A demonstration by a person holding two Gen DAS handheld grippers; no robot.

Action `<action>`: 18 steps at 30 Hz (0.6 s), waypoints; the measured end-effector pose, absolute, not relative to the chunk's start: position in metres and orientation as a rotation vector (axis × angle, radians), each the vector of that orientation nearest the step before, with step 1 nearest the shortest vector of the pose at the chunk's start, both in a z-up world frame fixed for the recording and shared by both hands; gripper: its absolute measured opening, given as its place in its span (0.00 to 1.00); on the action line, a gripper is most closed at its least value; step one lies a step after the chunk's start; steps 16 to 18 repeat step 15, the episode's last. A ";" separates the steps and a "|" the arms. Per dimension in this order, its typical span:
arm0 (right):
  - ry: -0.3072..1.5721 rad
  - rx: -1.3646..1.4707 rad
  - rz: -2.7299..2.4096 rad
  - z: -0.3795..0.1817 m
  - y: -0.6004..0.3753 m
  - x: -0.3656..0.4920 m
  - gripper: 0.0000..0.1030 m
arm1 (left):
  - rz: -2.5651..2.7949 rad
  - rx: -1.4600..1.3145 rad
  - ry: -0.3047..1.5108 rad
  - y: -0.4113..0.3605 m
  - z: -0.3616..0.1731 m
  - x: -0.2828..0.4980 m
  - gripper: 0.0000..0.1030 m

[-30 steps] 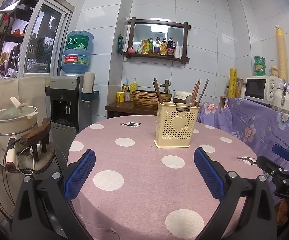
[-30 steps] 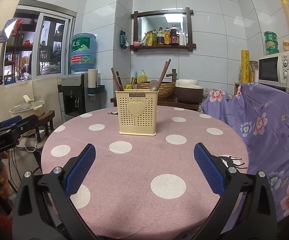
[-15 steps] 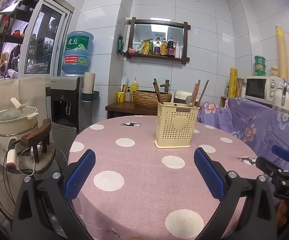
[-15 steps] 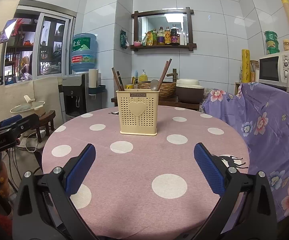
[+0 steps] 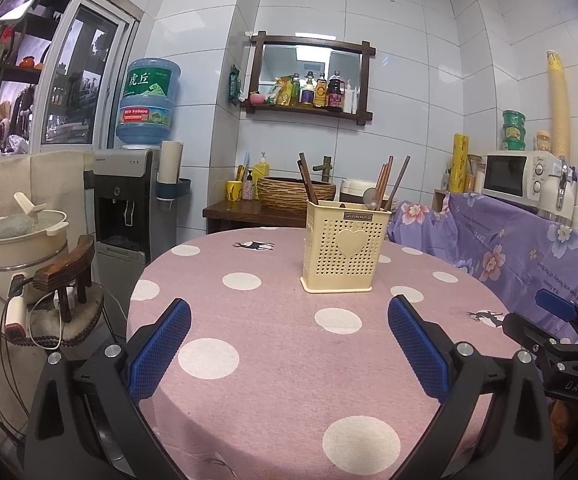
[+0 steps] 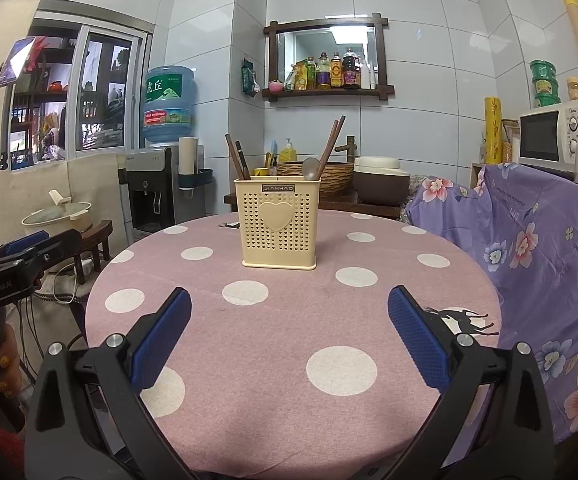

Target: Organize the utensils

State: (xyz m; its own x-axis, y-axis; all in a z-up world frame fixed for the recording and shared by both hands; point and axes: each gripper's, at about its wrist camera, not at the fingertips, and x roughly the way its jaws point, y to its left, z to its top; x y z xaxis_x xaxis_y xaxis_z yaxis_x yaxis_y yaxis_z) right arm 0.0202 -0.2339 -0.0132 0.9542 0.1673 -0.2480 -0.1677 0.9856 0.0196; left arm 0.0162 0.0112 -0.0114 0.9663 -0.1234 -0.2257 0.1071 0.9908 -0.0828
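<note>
So there's a round table with a pink cloth covered in white polka dots (image 6: 289, 360), and the cream perforated plastic utensil holder with a heart on its front (image 6: 279, 226) stands upright on it, nearer the far edge than the near one, roughly centred left to right in the right wrist view and a bit right of centre in the left wrist view (image 5: 345, 250). Inside the holder you can see dark brown wooden chopsticks (image 6: 235, 158) leaning toward its left side, more brown chopsticks (image 6: 331, 144) leaning out to the right, and a metal spoon (image 6: 311, 168) with its bowl poking up just beside those right-hand ones. It looks like it has a divider but I can't tell which compartment each thing sits in. The left gripper (image 5: 289, 344) with its blue textured pads is spread wide apart and holding nothing, hovering over the near edge of the table. Same deal with the right gripper (image 6: 289, 332): jaws wide apart, nothing between them, over the near edge and pointed at the holder. Each gripper also shows up at the side of the other's camera, the right one off the table's right edge, the left one off its left edge. Nothing else lies on the cloth that I can make out. Behind the table there's a white microwave (image 6: 553, 134) on a purple flowered cover, and a water dispenser with a blue jug (image 5: 147, 96) stands by the wall.
</note>
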 end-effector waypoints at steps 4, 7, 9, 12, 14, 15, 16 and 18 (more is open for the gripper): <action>0.254 -0.001 0.170 -0.013 -0.233 0.020 0.94 | -0.117 -0.069 0.224 0.011 -0.012 0.016 0.95; 0.255 0.002 0.169 -0.013 -0.233 0.020 0.94 | -0.116 -0.064 0.229 0.011 -0.013 0.017 0.95; 0.257 0.002 0.168 -0.013 -0.232 0.021 0.94 | -0.109 -0.061 0.234 0.010 -0.014 0.018 0.95; 0.258 0.003 0.169 -0.014 -0.231 0.021 0.94 | -0.103 -0.057 0.244 0.011 -0.015 0.019 0.95; 0.260 0.002 0.169 -0.014 -0.232 0.021 0.94 | -0.099 -0.056 0.246 0.011 -0.015 0.019 0.95; 0.260 0.002 0.168 -0.014 -0.231 0.021 0.94 | -0.097 -0.055 0.247 0.011 -0.015 0.020 0.95; 0.260 0.002 0.168 -0.014 -0.231 0.021 0.94 | -0.097 -0.055 0.247 0.011 -0.015 0.020 0.95; 0.260 0.002 0.168 -0.014 -0.231 0.021 0.94 | -0.097 -0.055 0.247 0.011 -0.015 0.020 0.95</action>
